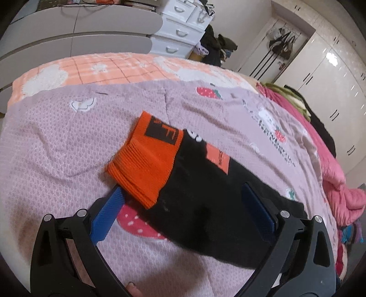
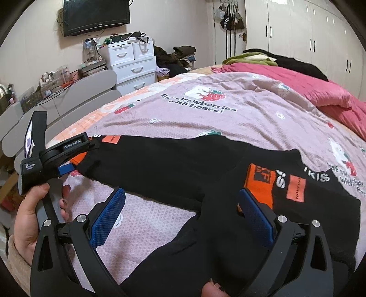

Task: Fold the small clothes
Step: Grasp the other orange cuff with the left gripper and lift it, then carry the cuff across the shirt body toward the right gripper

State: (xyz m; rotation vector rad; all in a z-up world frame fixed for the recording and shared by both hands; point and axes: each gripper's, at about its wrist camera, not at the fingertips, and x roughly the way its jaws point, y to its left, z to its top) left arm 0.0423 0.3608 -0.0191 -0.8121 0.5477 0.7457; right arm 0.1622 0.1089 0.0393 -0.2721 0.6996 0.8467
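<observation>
1. Bedroom scene: pink strawberry-print bedspread is covering the bed, a magenta quilt is bunching along its far side, and white drawers and a wall TV are sitting behind.
2. Your task item, the black garment with orange cuffs, is lying spread across the bedspread, two long black sections running out from the middle.
3. Your left gripper is hanging wide open over one black section; the orange cuff is lying folded back between the blue pads, its near edge overlapping the left pad.
4. Right wrist view is showing that same left gripper at the far end of the garment, your left hand wrapping its handle.
5. Your right gripper is also spread open, nothing clamped; black fabric is passing between and under its pads.
6. Second orange cuff is lying folded onto the black fabric just beyond the right pad, beside white lettering and an orange patch.
7. Contact between pads and cloth: can't tell on either side.
</observation>
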